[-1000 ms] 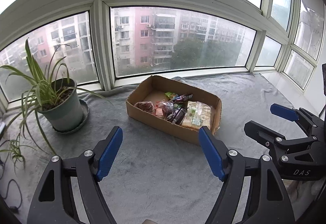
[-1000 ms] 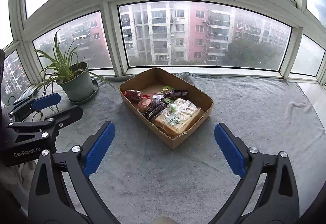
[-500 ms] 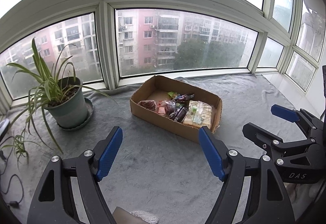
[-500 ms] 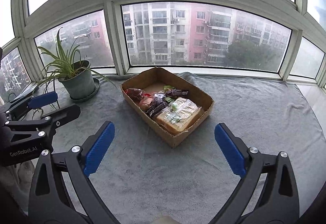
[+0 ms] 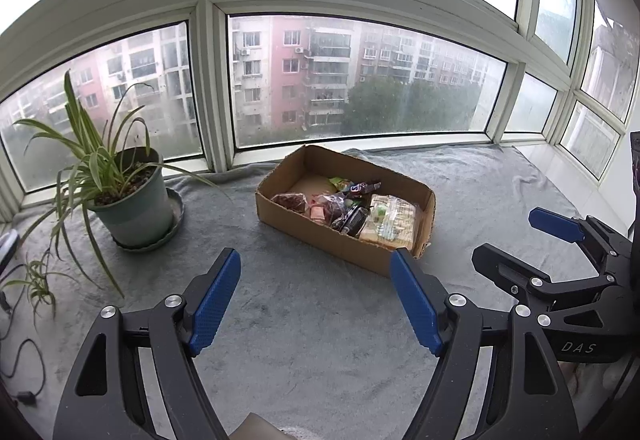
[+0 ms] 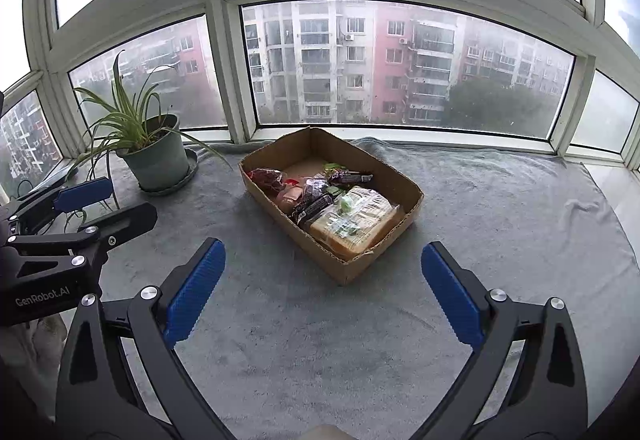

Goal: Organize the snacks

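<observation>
An open cardboard box [image 5: 425, 200] [image 6: 412, 198] stands on the grey cloth by the window. It holds several snacks: a clear bread pack [image 5: 390, 222] [image 6: 352, 220], dark wrapped bars [image 5: 352, 218] [image 6: 316, 204] and a reddish bag [image 5: 289, 201] [image 6: 266, 176]. My left gripper [image 5: 316, 298] is open and empty, a little short of the box. My right gripper [image 6: 322, 286] is open and empty, also short of the box. Each gripper shows at the edge of the other's view, the right one [image 5: 532, 240] and the left one [image 6: 108, 198].
A potted spider plant [image 5: 132, 200] [image 6: 154, 156] stands on a saucer left of the box. Cables [image 5: 24, 360] lie at the far left. Window frames close off the back. The grey cloth [image 6: 500, 208] spreads right of the box.
Both grippers have drawn back and risen slightly, so the box and plant look a little farther away. Both stay open and empty.
</observation>
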`<state>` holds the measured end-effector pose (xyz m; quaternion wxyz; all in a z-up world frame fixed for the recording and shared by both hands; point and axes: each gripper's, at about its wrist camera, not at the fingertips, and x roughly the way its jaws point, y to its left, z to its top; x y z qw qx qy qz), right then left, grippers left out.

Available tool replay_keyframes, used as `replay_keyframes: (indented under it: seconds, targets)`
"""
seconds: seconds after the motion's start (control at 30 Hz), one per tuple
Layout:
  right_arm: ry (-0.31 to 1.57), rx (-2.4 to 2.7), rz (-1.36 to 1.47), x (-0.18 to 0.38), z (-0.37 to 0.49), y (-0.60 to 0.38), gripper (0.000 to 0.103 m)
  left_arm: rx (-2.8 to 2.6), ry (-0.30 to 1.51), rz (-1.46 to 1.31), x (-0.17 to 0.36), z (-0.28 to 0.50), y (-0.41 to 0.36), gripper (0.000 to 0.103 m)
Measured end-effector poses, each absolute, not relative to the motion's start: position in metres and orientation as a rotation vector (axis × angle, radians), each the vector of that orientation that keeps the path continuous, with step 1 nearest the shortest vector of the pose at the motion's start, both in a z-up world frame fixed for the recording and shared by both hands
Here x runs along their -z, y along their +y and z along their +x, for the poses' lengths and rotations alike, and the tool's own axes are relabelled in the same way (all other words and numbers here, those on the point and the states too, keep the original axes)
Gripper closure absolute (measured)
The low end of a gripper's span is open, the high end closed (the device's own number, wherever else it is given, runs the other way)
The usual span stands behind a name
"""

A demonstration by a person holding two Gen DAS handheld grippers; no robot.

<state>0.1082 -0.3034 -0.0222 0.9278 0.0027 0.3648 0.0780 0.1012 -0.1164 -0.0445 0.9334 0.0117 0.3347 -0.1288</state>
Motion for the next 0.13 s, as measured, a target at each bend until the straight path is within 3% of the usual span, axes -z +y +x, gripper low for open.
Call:
replay_keyframes:
  seconds: [0.13]
  targets:
    - [0.754, -0.149, -0.001, 0.0257, 0.1083, -0.3035, 0.003, 0.262, 0.685, 0.026, 0.0452, 0.1013, -0.1156, 0.026]
